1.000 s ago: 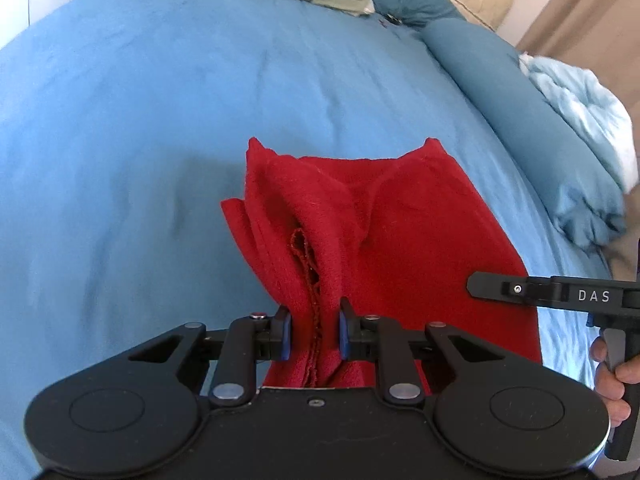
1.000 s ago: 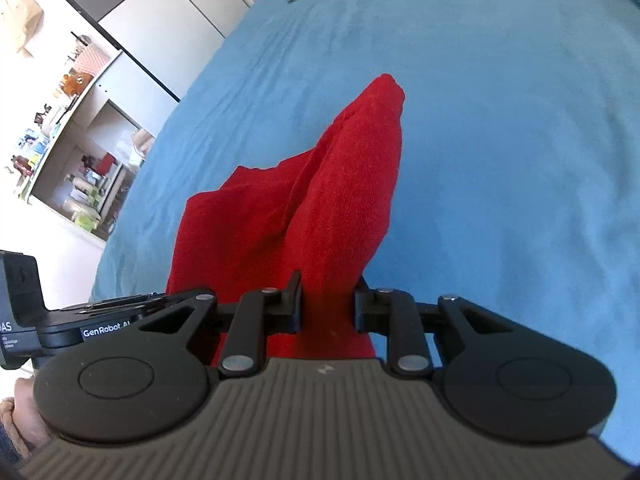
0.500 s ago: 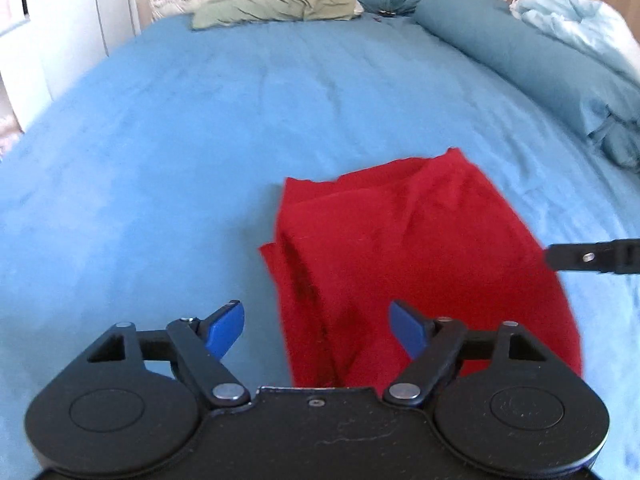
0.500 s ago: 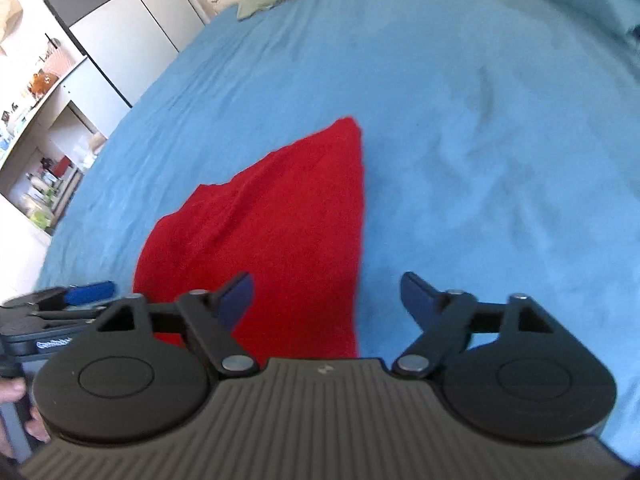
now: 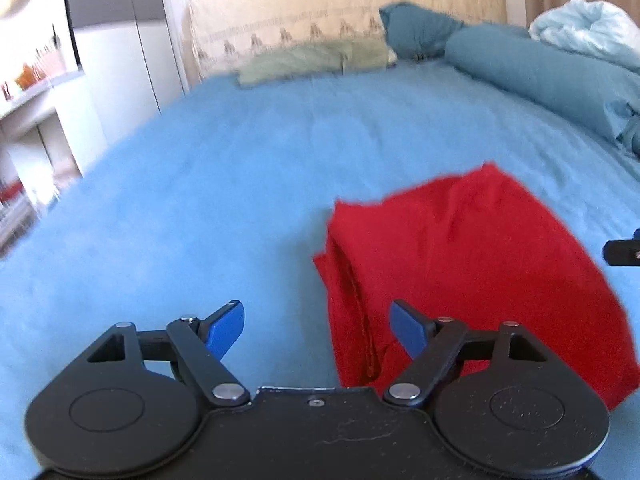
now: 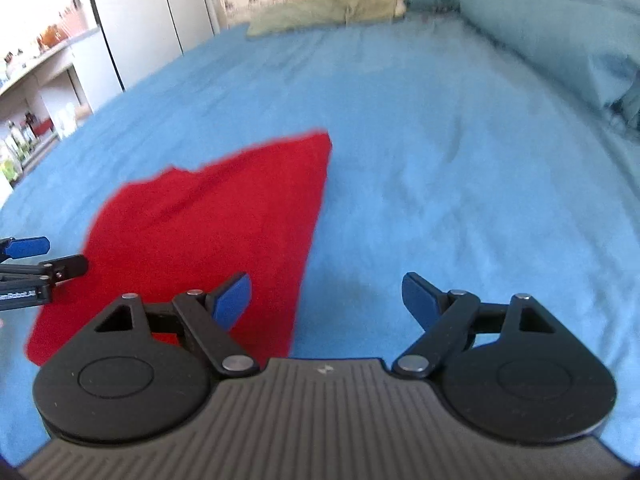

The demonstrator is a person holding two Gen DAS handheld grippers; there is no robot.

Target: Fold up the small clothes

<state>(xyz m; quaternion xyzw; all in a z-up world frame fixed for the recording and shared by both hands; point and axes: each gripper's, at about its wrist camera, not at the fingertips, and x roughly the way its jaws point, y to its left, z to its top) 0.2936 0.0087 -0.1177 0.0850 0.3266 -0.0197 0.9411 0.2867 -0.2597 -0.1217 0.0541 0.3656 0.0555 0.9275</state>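
Note:
A folded red cloth [image 5: 472, 264] lies flat on the blue bed sheet [image 5: 200, 200]; it also shows in the right wrist view [image 6: 208, 232]. My left gripper [image 5: 316, 330] is open and empty, just above the cloth's near left edge. My right gripper [image 6: 328, 300] is open and empty, above the sheet at the cloth's near right edge. The left gripper's fingers [image 6: 28, 248] show at the left edge of the right wrist view; a tip of the right gripper [image 5: 624, 250] shows at the right edge of the left wrist view.
Pillows [image 5: 312, 60] lie at the head of the bed. A rolled teal duvet [image 5: 540, 76] and a pale blue blanket [image 5: 588, 32] lie along the right side. A wardrobe [image 6: 152, 20] and shelves [image 6: 36, 80] stand to the left.
Both grippers opened and let go of the red cloth, which dropped flat onto the sheet. Both then drew back and tilted up, so more of the room shows.

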